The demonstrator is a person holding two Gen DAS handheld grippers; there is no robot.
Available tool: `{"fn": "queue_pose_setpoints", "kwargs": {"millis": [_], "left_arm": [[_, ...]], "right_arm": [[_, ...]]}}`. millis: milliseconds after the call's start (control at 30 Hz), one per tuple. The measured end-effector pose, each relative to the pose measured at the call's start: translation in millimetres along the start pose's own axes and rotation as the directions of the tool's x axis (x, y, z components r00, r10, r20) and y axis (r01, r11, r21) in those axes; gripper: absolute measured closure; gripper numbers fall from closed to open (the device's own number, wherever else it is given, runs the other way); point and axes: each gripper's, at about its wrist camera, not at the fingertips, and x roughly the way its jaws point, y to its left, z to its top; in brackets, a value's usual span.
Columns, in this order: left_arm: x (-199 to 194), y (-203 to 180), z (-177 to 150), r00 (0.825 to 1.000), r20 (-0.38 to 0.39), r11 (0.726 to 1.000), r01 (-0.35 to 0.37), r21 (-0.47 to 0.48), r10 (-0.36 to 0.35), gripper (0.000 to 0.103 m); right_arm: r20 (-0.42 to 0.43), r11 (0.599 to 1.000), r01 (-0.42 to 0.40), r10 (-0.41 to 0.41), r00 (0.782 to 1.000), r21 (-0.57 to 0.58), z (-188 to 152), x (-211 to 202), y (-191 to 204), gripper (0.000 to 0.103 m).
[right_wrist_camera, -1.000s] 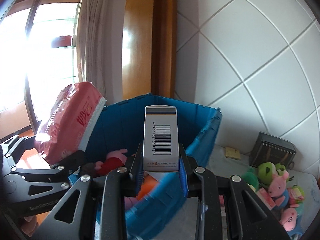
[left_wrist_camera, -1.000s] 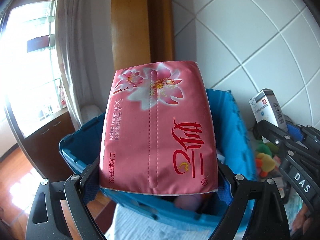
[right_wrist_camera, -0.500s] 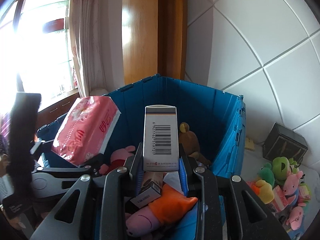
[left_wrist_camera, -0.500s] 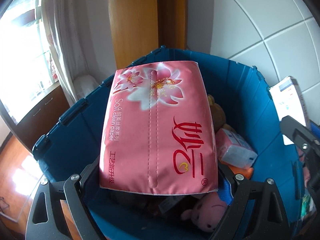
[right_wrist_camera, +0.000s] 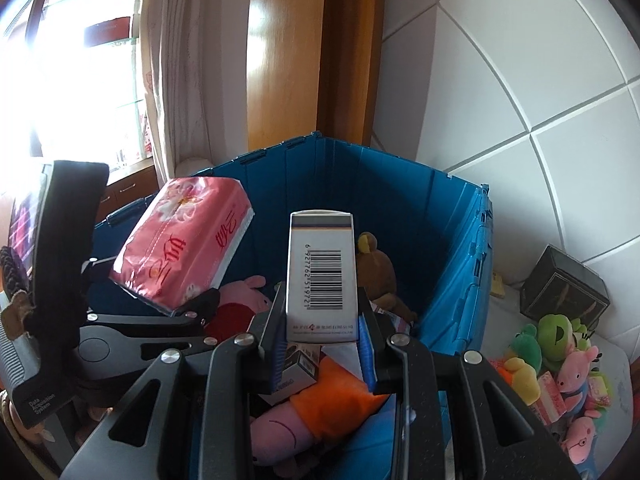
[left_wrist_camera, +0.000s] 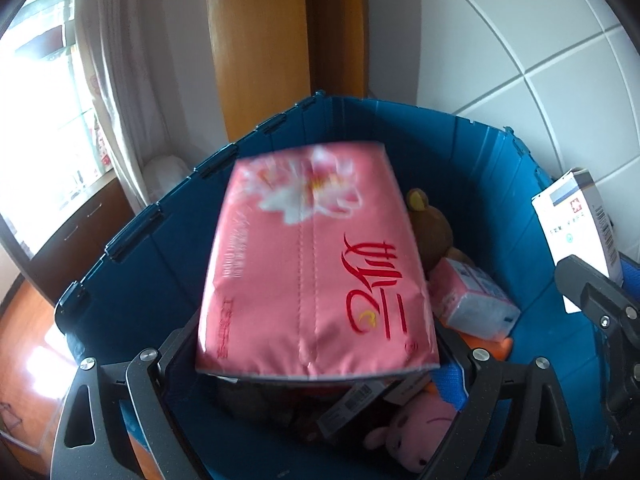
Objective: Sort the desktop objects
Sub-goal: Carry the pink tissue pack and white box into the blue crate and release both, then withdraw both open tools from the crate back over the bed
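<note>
Pink tissue pack [left_wrist_camera: 316, 264] sits tilted between the wide-spread jaws of the left gripper [left_wrist_camera: 316, 364], angled down over the blue crate [left_wrist_camera: 420, 140]. Beside it, the right gripper [right_wrist_camera: 322, 340], likewise angled down, clamps a white barcoded box [right_wrist_camera: 322, 276] upright above the plush toys [right_wrist_camera: 320, 400] inside.

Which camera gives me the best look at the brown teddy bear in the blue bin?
The right wrist view: the brown teddy bear shows its head and body against the blue bin wall, just beside the white box. In the left wrist view the pink tissue pack covers much of it.
</note>
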Motion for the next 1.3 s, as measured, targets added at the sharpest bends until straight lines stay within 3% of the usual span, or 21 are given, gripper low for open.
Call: {"fn": "queue_pose_setpoints", "kwargs": {"millis": [33,100,167,233,733,800,867,933,1100,1300], "left_arm": [[0.5,0.7,0.1,1.000,0.001,1.000,-0.001,-0.001,0.001,0.008],[1.1,3.0,-0.2,1.000,0.004,1.000,-0.004,-0.004,0.004,0.008],[0.7,5.7,-1.4,1.000,0.007,1.000,-0.004,-0.009,0.004,0.007],[0.1,7.1,-2.1,1.000,0.011,1.000,-0.004,-0.017,0.004,0.007],[-4.5,8.2,-4.9,1.000,0.020,0.999,-0.002,-0.038,0.003,0.006],[-5.2,8.5,-5.7,1.000,0.021,0.999,0.001,-0.040,-0.001,0.006],[-6.1,9.5,-7.0,1.000,0.018,0.999,0.013,-0.044,-0.013,0.005],[-7.9,10.5,-9.1,1.000,0.014,0.998,0.021,-0.052,-0.020,0.005],[-25.9,4.2,-13.4,0.999,0.053,0.999,0.017,-0.051,-0.014,0.001],[-70.6,-32.0,-15.0,0.990,0.134,0.998,0.056,-0.019,-0.053,0.001]], "right_arm": [[-0.004,1.000,-0.001,0.001,1.000,0.004,-0.2,0.8,-1.0,0.074],[-0.010,1.000,-0.004,0.004,1.000,0.012,-0.3,1.8,-2.6,0.062],[-0.013,1.000,-0.007,0.007,1.000,0.019,0.2,1.9,-3.7,0.034],[-0.007,1.000,0.007,-0.007,1.000,0.008,0.4,0.7,-1.3,0.027],[-0.010,0.999,0.022,-0.022,1.000,0.023,-2.5,1.7,-2.7,0.027],[0.002,0.999,0.028,-0.028,1.000,0.031,-3.3,-0.8,-3.7,0.023],[0.022,0.998,0.039,-0.040,0.999,0.044,-4.2,-5.5,-5.4,0.008],[0.045,0.997,0.047,-0.050,0.998,0.061,-5.4,-12.2,-7.8,0.000],[0.066,0.993,0.080,-0.086,0.994,0.085,-11.4,-29.6,-18.7,0.000],[0.110,0.986,0.106,-0.120,0.987,0.126,-24.1,-64.0,-46.7,0.000]]}}
